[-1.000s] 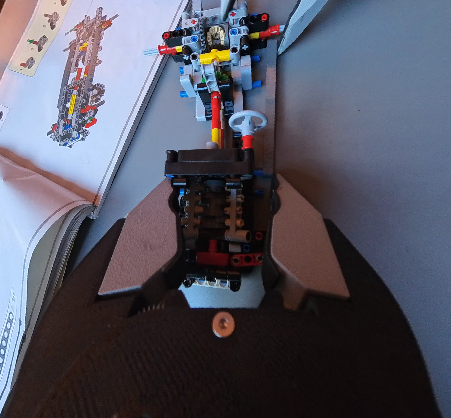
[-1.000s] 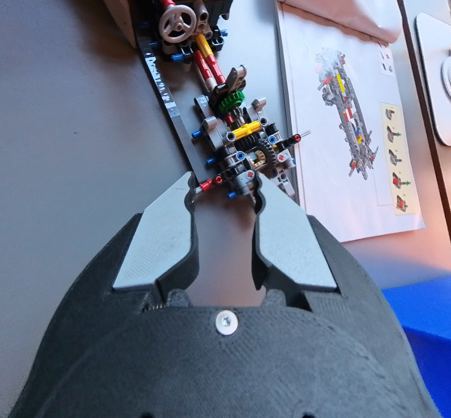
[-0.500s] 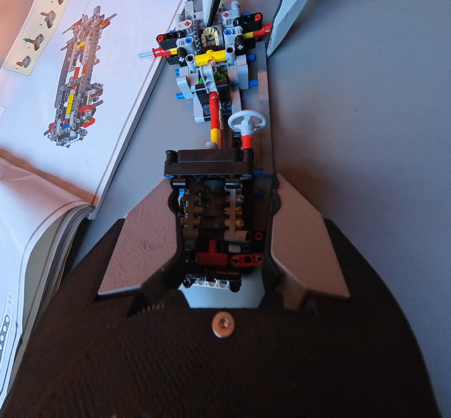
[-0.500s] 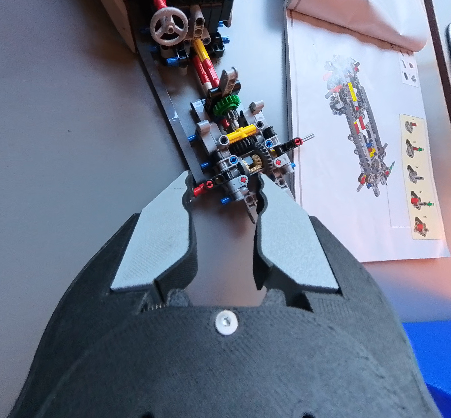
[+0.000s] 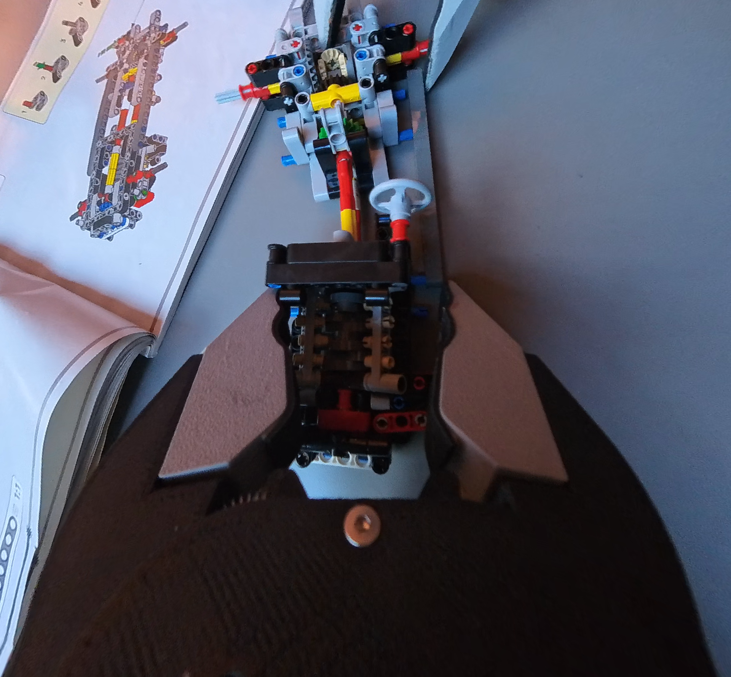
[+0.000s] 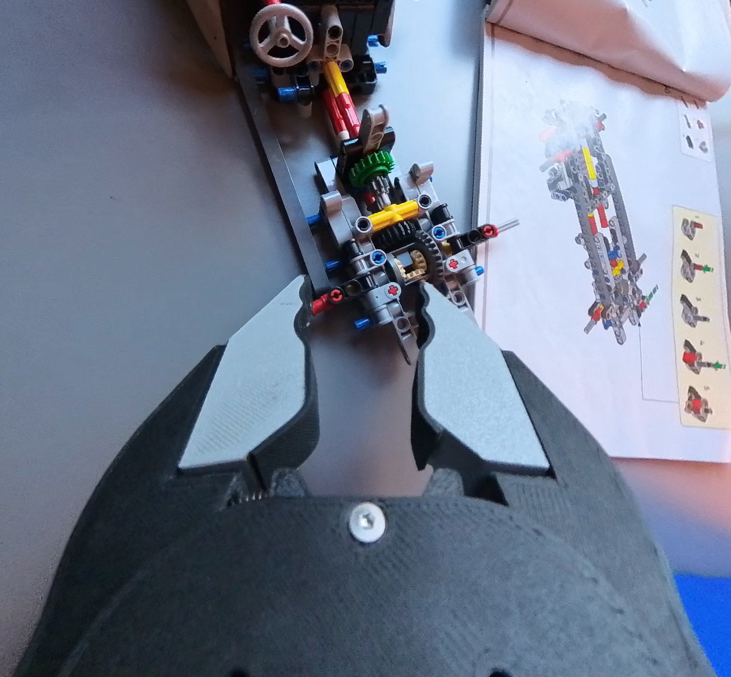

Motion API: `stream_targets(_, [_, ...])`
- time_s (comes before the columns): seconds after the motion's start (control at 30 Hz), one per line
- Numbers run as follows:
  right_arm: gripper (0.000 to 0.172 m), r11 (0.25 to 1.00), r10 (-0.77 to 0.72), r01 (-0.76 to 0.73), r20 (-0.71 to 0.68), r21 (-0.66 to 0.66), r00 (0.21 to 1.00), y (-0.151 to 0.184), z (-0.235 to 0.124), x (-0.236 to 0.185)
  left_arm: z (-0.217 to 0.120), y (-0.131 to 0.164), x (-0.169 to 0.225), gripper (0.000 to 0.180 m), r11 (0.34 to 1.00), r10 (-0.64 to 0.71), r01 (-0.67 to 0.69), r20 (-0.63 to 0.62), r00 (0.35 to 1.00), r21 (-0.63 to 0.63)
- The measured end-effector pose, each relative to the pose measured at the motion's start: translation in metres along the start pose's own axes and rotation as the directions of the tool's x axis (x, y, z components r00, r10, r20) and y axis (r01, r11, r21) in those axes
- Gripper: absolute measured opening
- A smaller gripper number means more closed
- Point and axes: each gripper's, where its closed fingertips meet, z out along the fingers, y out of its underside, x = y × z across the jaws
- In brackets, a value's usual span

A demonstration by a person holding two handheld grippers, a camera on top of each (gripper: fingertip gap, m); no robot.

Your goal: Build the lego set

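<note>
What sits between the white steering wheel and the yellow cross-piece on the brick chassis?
A red-and-yellow shaft runs most of that stretch, ending at a green gear beside the yellow cross-piece. The right wrist view shows it best, past the steering wheel.

Matte grey tabletop (image 5: pixel 593 223) — warm orange light at edges, blue patch (image 6: pixel 708 618) at one corner.

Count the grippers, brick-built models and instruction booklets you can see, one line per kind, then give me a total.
grippers: 2, the left gripper and the right gripper
brick-built model: 1
instruction booklet: 1, lying open
Total: 4
</note>
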Motion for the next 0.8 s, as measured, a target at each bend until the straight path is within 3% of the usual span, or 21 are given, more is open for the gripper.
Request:
stream_targets(0.17, [0.051, 0.999, -0.045, 0.044, 0.062, 0.013, 0.997, 0.0002, 0.002, 0.0045, 0.0001, 0.0, -0.0003, 0.075, 1.0, -0.003, 0.003, 0.003, 1.0, 0.002])
stream_targets(0.8, [0.046, 0.999, 0.044, -0.044, 0.009, -0.007, 0.999, -0.0002, 0.0053, 0.0065, 0.0003, 0.0009, -0.0003, 0.074, 1.0, -0.007, 0.007, 0.001, 1.0, -0.004])
